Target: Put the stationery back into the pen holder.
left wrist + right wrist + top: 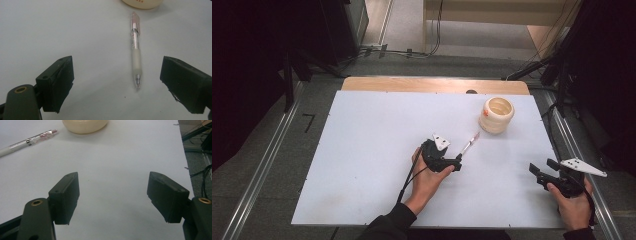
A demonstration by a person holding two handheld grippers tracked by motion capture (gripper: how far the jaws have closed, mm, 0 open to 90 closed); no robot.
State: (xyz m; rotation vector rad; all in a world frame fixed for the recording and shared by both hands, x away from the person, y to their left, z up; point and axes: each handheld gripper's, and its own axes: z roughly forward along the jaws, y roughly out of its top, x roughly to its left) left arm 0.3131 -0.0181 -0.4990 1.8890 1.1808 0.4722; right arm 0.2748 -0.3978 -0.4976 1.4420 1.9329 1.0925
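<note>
we see the left claw point(117, 85) spread wide, the pen point(136, 52) lying between its jaws on the worktop point(362, 150). right claw point(113, 197) also released, grasping nothing.

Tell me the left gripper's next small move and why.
Probably ease the left gripper forward along the table and then close. Its jaws stand open and the pen lies flat between them, but only its tip has come level with them. The cream holder stands just beyond, likely the pen's destination.
</note>
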